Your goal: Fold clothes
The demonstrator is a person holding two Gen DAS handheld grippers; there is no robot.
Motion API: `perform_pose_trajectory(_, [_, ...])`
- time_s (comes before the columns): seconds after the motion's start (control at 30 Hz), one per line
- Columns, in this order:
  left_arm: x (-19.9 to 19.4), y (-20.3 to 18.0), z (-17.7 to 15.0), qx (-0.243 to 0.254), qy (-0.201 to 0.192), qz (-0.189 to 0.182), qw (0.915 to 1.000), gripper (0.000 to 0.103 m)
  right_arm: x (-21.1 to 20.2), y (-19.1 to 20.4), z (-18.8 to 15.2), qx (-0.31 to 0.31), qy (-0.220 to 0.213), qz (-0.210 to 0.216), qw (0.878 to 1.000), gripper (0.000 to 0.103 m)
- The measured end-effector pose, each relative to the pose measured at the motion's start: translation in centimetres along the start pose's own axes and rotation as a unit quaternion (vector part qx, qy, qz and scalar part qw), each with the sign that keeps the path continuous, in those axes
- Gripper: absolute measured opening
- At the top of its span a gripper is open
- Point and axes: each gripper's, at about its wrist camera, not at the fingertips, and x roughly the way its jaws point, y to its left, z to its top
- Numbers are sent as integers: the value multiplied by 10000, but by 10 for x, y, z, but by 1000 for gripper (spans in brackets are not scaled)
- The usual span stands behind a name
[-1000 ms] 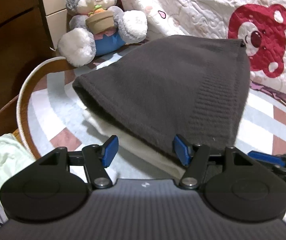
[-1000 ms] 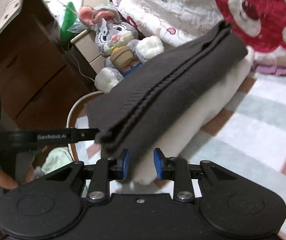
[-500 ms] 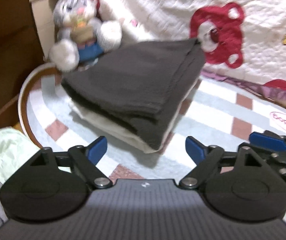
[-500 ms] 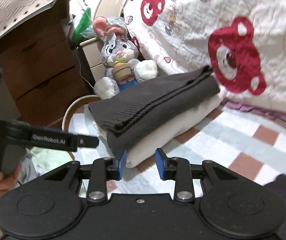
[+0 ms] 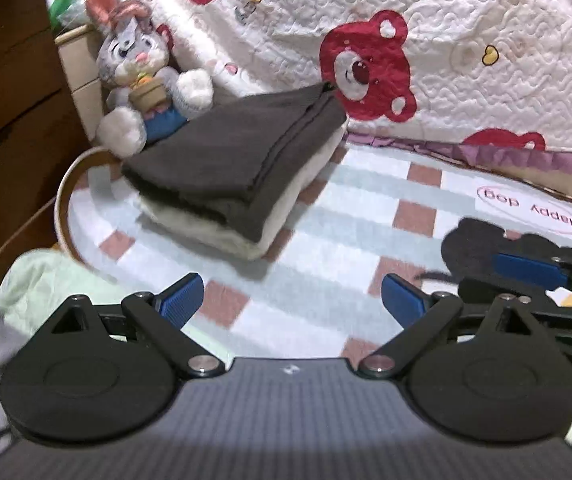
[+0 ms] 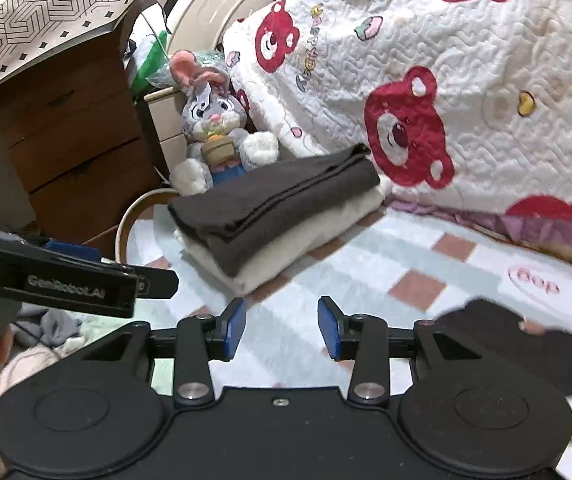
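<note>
Resting folded on a cream folded garment at the checked rug's far left, the dark grey knitted garment lies square; left gripper wide, right gripper narrower, both empty, best kept clear of the stack.

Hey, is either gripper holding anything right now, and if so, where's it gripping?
Nothing is held. The left gripper and right gripper both have open, empty jaws, short of the folded dark sweater.

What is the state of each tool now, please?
Left tool: open, holding nothing.
Right tool: open, holding nothing.
</note>
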Motion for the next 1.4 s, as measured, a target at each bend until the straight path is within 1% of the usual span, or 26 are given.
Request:
perform_pose_trajectory(0.03, [-6, -1, -4, -6, 20, 6, 10000, 97, -6, 3, -1, -18, -3, -27, 10000, 53])
perform_pose_trajectory(0.1, [-18, -3, -13, -19, 59, 19, 10000, 97, -18, 10, -4, -54, -8, -80, 10000, 58])
perform_pose_trajectory(0.23, [-37, -3, -24, -26, 99, 72, 9999, 97, -42, 23, -8, -126, -18, -187, 9997, 64])
perform_pose_trajectory(0.3, [-44, -3, -28, -29, 58, 73, 10000, 98, -50, 30, -9, -178, -18, -216, 9996, 66])
perform_pose_trajectory(0.43, [-49, -3, -32, 18, 35, 183, 9998, 100, -51, 36, -9, -270, -28, -249, 9993, 67])
perform_pose_trajectory(0.63, [-47, -2, -33, 66, 30, 141, 9999, 100, -52, 38, -10, -331, -36, -394, 9987, 68])
perform_pose_trajectory(0.97, [-43, -1, -36, 124, 48, 115, 9998, 101, -49, 44, -12, -458, 10, -463, 9979, 69])
perform_pose_trajectory(1.4, [-39, -1, -37, 196, 153, 134, 9996, 101, -49, 44, -13, -421, 15, -519, 9978, 69])
